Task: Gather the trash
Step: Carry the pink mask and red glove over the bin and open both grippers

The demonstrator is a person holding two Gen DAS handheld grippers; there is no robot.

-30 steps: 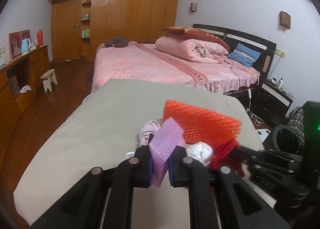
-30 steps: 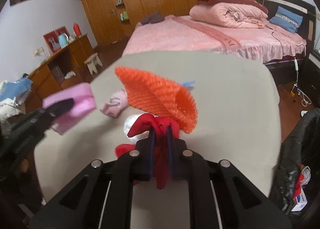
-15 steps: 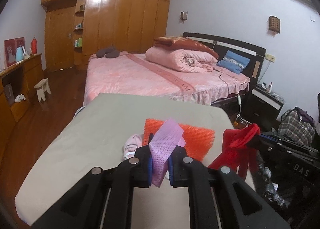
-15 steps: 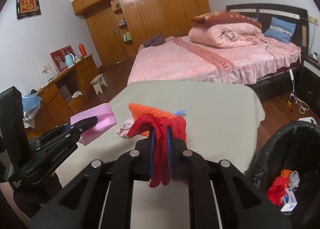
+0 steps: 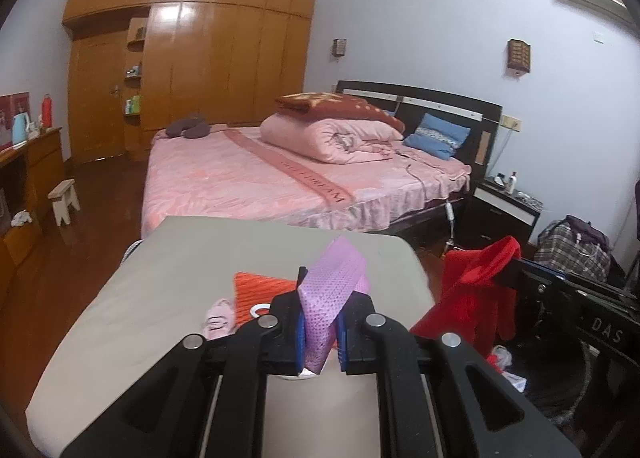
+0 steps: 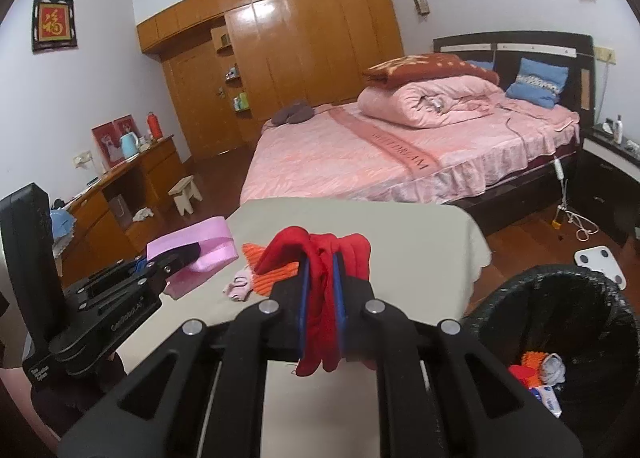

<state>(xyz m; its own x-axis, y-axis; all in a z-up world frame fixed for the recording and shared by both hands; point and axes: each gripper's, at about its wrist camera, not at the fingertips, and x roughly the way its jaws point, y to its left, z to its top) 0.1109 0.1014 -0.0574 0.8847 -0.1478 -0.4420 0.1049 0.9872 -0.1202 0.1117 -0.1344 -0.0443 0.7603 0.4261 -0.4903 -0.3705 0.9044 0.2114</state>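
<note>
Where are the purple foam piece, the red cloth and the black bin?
purple foam piece (image 5: 332,290), left wrist view, netted front face.
red cloth (image 6: 320,310), right wrist view, folds between the pads.
black bin (image 6: 560,282), right wrist view, far rim.

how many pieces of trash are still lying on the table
3 visible: an orange foam net, a small pink scrap left of it, and a white ring beside them. More may hide behind the fingers.

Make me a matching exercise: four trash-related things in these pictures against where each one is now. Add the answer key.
1. purple foam mesh sleeve
2. red cloth
3. orange foam net
4. black-lined trash bin

A. lying on the grey table
B. on the floor, right of the table
C. in the left gripper
D. in the right gripper

Pairs: 1-C, 2-D, 3-A, 4-B
</note>
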